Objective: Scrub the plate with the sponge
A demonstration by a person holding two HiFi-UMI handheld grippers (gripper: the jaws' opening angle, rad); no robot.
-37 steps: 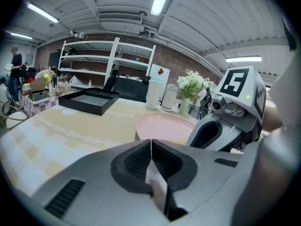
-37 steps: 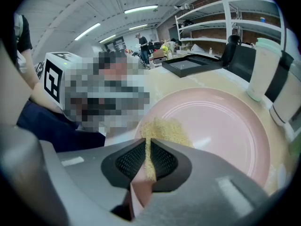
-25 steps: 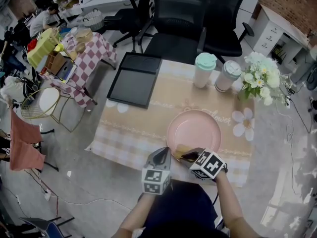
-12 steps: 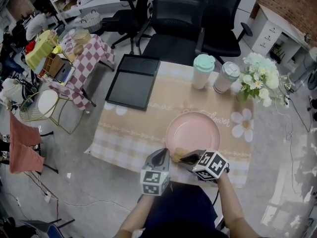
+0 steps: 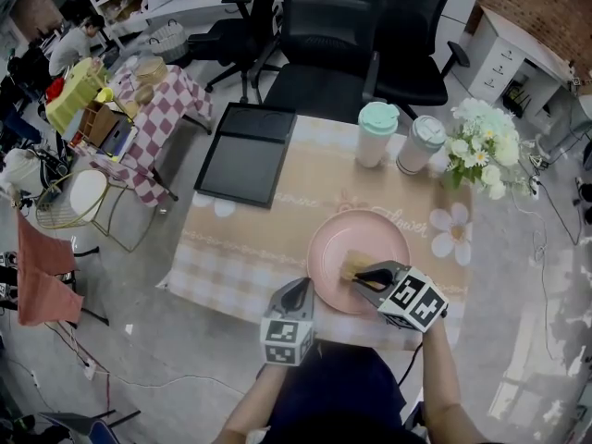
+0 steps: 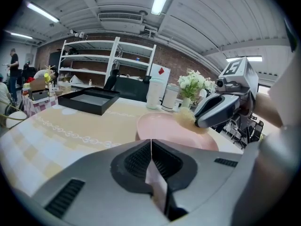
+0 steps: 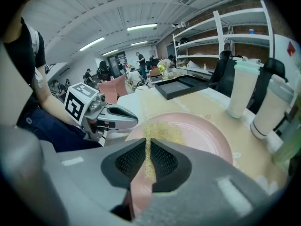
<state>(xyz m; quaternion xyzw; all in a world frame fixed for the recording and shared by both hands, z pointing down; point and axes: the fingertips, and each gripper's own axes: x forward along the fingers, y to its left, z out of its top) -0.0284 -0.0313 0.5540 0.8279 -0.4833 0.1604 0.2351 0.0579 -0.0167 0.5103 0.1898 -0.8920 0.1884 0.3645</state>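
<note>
Right tool (image 5: 366,277) is clamped on a yellowish sponge (image 5: 354,263). In the right gripper view the jaws press together on a thin strip of it, and the frayed rest of the sponge spreads out ahead of them. The sponge lies on the face of the pink plate (image 5: 361,234), in its near half, to the right of centre in the head view. The plate rests flat on the counter (image 5: 277,225), on a beige checked tablecloth (image 5: 222,266), close to the edge nearest the person.

The left tool (image 5: 300,292) has its jaws together with nothing between them. It sits just outside the plate's near left rim, and whether it touches the rim cannot be told. From the left gripper view the plate (image 6: 162,126) lies straight ahead, and the right tool (image 6: 207,117) leans in over its right side with the sponge (image 6: 185,117) at its tip.

Farther back on the counter a black tray (image 5: 242,151) lies at the left, partly over the edge. A mint-lidded tumbler (image 5: 376,133) and a grey-lidded cup (image 5: 419,144) stand side by side, with a bunch of white flowers (image 5: 481,146) to their right.
</note>
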